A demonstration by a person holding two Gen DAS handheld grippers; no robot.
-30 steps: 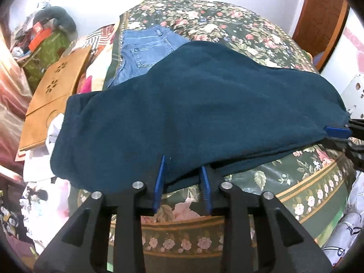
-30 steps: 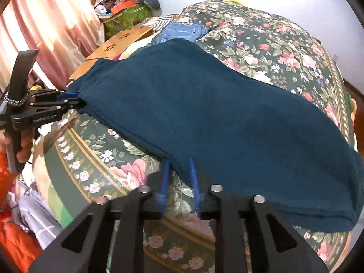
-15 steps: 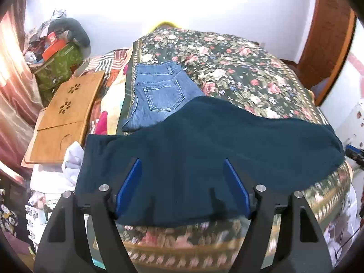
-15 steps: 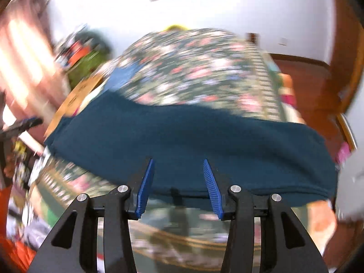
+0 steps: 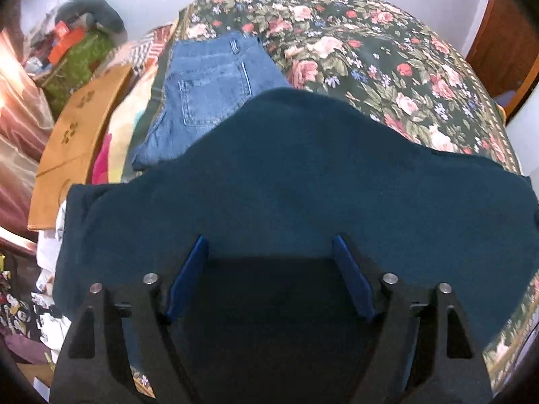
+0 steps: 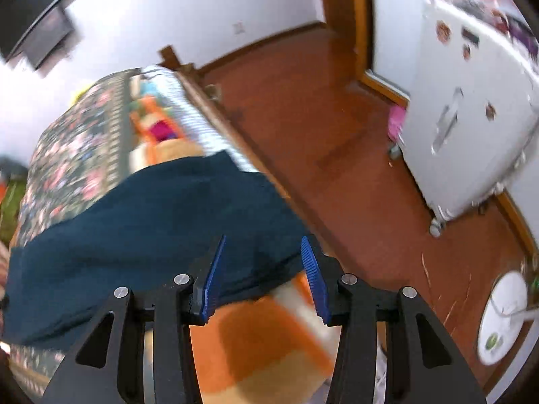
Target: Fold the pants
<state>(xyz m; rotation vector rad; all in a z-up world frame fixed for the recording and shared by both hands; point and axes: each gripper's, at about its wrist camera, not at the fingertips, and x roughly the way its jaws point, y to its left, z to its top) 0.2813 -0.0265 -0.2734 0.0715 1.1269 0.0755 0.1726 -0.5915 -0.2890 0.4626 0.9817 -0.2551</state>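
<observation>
Floral bedspread (image 5: 387, 67) covers the bed, dark green with pink roses; teal pants (image 5: 303, 185), soft fleecy knit, lie spread flat across the bed's near edge, one end reaching its right corner; folded blue denim jeans (image 5: 209, 94) just behind them toward the left edge, back pocket stitching showing; left gripper (image 5: 269, 272) jaws released wide above the teal cloth, holding nothing; right gripper (image 6: 264, 272) jaws also spread apart, empty, over the pants' end (image 6: 151, 222) at the bed corner; glossy red-brown wooden floor (image 6: 337, 128) beyond, view blurred.
</observation>
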